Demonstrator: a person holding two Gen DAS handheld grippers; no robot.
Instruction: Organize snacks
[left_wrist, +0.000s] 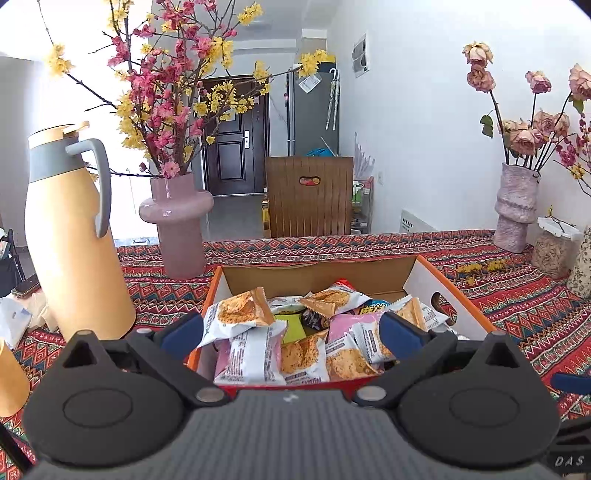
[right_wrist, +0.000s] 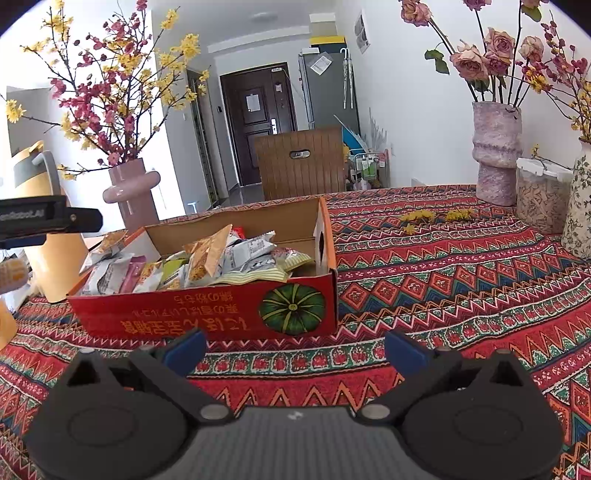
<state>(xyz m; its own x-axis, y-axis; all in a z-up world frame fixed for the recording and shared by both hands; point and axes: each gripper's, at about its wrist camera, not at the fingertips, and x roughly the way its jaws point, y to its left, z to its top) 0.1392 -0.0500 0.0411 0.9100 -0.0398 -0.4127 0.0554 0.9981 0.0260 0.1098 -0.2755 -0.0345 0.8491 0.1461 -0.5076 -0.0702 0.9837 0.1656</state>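
Snacks in crinkly foil packets fill rectangular cardboard box.

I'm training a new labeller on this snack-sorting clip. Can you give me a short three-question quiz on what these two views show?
1. True or false: the left gripper holds a snack packet.
2. Where do the snack packets lie? A) loose on the tablecloth B) in the red box C) in the pink vase
3. What is printed on the box's red front wall, seen from the right wrist?

Key
1. False: its jaws stand wide open over the box, pressing nothing.
2. B
3. A green pumpkin beside yellow lettering, which appears upside down.
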